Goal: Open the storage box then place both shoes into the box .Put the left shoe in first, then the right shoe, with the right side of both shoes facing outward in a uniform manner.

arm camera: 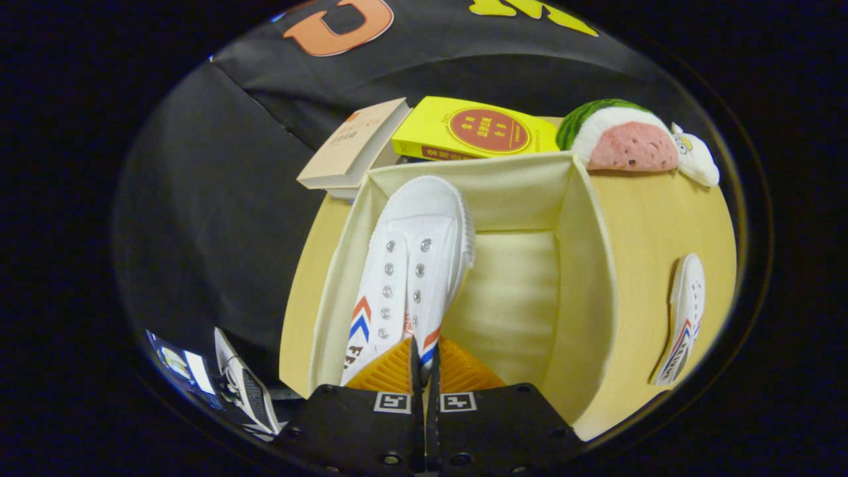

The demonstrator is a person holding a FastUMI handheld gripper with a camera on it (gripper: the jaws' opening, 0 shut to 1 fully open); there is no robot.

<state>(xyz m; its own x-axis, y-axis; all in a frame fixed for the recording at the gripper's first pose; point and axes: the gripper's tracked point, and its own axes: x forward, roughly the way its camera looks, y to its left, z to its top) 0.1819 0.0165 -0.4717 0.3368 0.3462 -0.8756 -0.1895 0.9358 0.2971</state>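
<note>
A white canvas shoe (411,265) with red and blue chevrons hangs toe-forward inside the open cream storage box (583,278), along its left wall. My gripper (424,361) is shut on the shoe's heel collar, the thin edge pinched between both fingers. The box floor to the right of the shoe is bare. The second white shoe (682,318) lies on its side on the yellow round table (662,225), to the right outside the box.
Beyond the box lie a beige book (354,142) and a yellow book (477,129). A watermelon plush (623,136) with a small white toy (695,159) sits behind the box's right corner. A monitor and keyboard (245,387) stand off the table, lower left.
</note>
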